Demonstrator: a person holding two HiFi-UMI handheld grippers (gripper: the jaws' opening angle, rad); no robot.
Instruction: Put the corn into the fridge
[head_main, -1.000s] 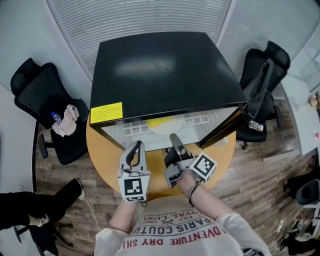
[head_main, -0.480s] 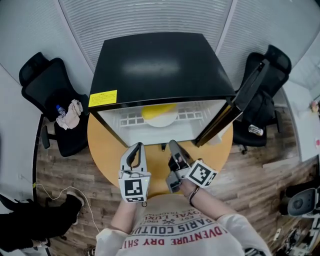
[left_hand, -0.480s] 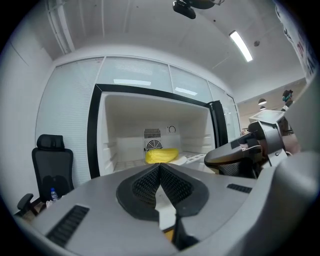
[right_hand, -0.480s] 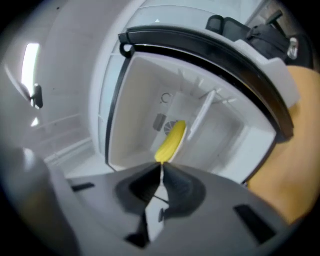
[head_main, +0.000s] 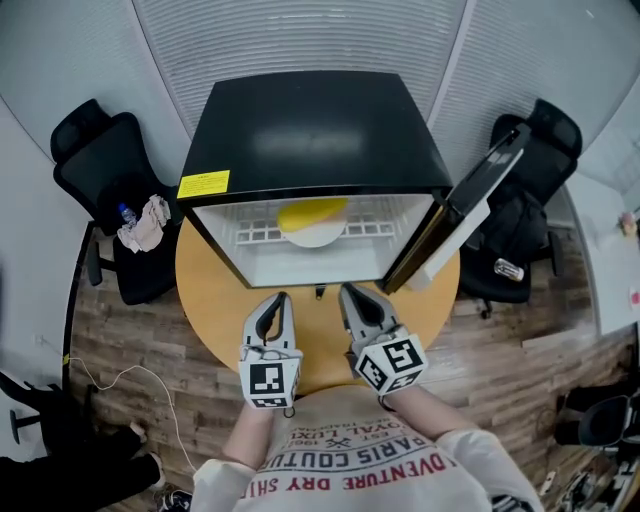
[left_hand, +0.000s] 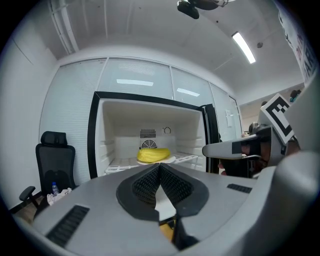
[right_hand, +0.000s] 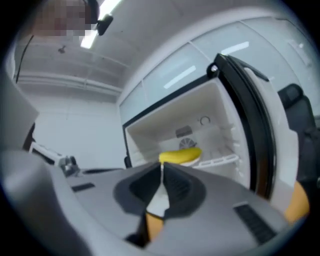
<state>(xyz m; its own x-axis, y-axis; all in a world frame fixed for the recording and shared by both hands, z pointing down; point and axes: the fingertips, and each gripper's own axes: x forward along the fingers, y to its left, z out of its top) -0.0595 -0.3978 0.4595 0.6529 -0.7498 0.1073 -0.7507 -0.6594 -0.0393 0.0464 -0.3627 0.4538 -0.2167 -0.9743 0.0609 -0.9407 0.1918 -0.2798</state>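
Both tools closed, empty: left tool (head_main: 276, 300), right tool (head_main: 350, 293), over tabletop (head_main: 215, 300). Corn (head_main: 312, 212) on shelf inside fridge (head_main: 310, 130). Placing seems done; door (head_main: 470, 205) open, likely left to close.

Corn (head_main: 312, 212) half hidden under fridge (head_main: 320, 130) top; yellow sticker (head_main: 204, 184) print unreadable.
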